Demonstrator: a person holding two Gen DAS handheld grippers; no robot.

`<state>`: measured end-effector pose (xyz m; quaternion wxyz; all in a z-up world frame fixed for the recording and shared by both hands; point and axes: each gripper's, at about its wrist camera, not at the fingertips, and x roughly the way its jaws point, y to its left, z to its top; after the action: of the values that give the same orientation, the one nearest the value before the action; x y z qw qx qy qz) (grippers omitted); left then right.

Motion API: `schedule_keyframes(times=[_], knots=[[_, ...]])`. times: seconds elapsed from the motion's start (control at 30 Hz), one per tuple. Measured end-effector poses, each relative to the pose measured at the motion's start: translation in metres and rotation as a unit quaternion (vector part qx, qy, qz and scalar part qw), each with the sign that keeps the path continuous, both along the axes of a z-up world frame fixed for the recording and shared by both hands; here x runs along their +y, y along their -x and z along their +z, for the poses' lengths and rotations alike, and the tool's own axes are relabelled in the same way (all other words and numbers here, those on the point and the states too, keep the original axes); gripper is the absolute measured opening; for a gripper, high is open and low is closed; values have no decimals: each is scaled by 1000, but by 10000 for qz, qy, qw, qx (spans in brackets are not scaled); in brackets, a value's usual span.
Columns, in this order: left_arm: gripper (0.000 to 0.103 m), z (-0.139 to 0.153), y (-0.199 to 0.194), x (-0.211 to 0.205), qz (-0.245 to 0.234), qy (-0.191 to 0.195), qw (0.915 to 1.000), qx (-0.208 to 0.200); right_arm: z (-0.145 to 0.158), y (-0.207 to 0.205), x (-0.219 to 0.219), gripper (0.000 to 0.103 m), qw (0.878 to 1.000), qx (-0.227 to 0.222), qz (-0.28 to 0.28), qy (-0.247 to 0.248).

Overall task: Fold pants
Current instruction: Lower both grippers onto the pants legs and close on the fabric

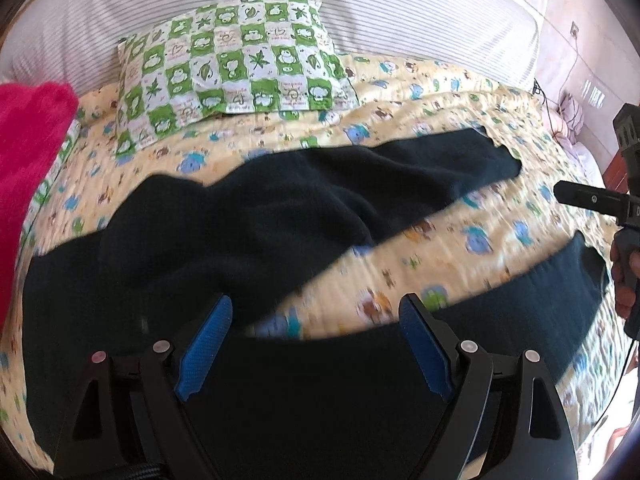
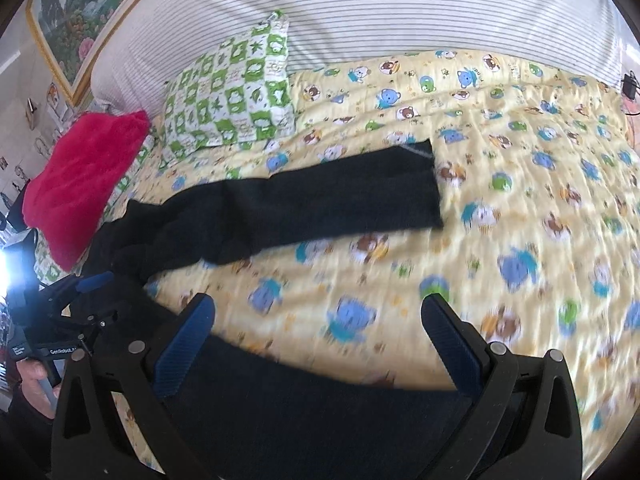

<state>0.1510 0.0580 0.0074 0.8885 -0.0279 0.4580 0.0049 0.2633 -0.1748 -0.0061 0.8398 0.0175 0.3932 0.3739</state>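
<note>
Black pants lie spread on the yellow cartoon quilt, their two legs splayed apart in a V. One leg stretches away toward the pillows, and the other leg runs along the near edge under both grippers. My left gripper hovers open just above the near leg close to the crotch, nothing between its blue pads. My right gripper is open too, over the near leg further along. A hand holds the right gripper at the left wrist view's right edge.
A green-and-white checked pillow and a bright pink cushion lie at the head of the bed, with a striped white headboard behind. A framed flower picture hangs at the left. Bare quilt lies to the right of the pants.
</note>
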Motion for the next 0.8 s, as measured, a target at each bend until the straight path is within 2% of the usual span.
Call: schedule_keyframes(times=[0.17,0.3,0.33,0.5,0.67,0.8], knots=[[86,8,-38,9,-209,-60,9997,-56,4,-41,2,103,9998,130,-54,-103],[86,10,-69,19,-252,-61,9997,-46,7,-77,7,96,9997,212,-72,-132],[86,8,-77,22,-284,-29,9996,-6,7,-82,8,90,9996,247,-76,-149],[86,-2,-114,35,-316,-49,9992,253,4,-119,14,78,9991,339,-231,83],[86,-15,-146,39,-588,-35,9969,521,-1,-147,17,77,9983,482,-224,222],[86,-28,-166,38,-833,-201,9934,768,-2,-163,21,76,9979,577,-97,269]])
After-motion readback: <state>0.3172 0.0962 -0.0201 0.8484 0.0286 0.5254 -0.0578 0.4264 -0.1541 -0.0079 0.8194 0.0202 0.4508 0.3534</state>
